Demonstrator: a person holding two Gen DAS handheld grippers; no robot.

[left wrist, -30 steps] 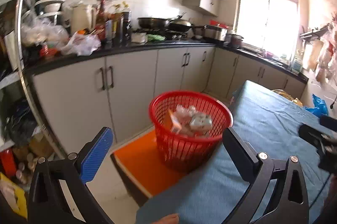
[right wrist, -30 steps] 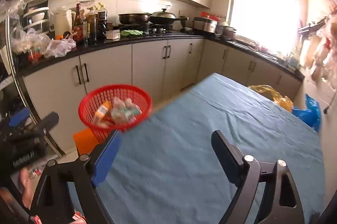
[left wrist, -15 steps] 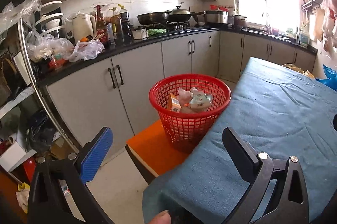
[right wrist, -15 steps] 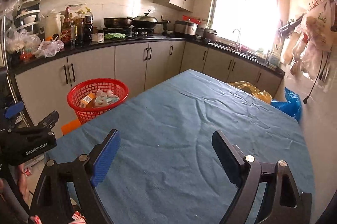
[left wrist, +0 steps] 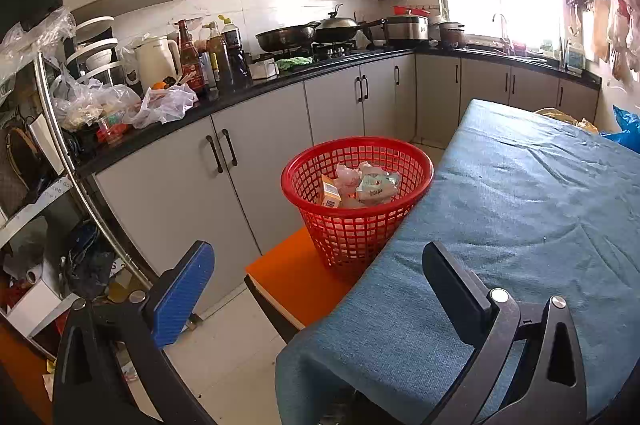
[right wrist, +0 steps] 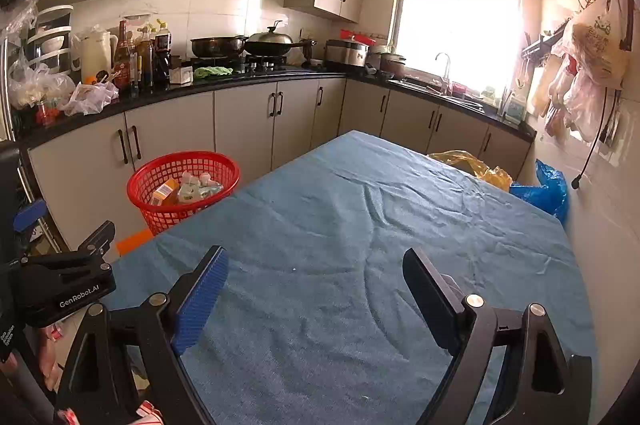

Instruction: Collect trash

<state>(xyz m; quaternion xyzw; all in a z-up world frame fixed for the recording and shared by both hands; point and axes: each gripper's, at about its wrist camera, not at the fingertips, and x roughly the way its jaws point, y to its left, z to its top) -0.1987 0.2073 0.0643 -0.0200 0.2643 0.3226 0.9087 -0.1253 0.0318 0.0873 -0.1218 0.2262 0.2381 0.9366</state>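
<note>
Red plastic basket (left wrist: 356,199) sits on an orange stool (left wrist: 298,279) beside the blue-clothed table (right wrist: 360,245), holding trash (left wrist: 362,183): crumpled wrappers and a small carton, likely light and soft, best pinched by a loose fold. Both grippers, left (left wrist: 316,291) and right (right wrist: 316,291), are spread wide, empty. "GenRobot.AI" marks the left one.

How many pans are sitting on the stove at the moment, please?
2: an open dark pan nearer the bottles and a lidded wok beside it, nearer the window; others could hide behind them.
</note>
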